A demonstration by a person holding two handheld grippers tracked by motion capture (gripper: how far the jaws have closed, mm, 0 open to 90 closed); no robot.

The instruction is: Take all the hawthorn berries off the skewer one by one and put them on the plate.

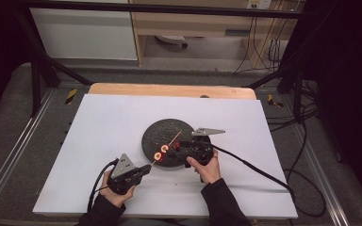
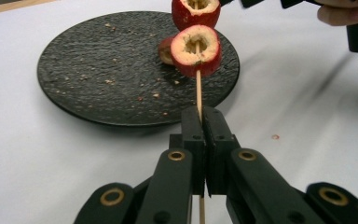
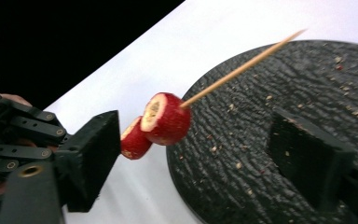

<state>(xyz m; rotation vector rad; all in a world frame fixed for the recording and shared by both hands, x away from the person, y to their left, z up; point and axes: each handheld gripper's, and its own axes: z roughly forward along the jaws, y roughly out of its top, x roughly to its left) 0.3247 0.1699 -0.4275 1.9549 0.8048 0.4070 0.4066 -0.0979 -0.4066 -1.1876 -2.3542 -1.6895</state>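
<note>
Two red cored fruit pieces (image 3: 165, 119) sit threaded on our thin wooden skewer (image 2: 198, 91); left gripper (image 2: 204, 126) clamps it, right gripper (image 3: 191, 154) gapes empty, a third piece (image 2: 166, 50) waits on the black plate (image 2: 98, 70).

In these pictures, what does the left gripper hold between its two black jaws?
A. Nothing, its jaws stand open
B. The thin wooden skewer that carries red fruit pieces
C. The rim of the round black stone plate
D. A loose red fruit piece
B. In the left gripper view the left gripper has its jaws shut on the thin wooden skewer, which runs up through the red fruit pieces above the round black stone plate.
</note>
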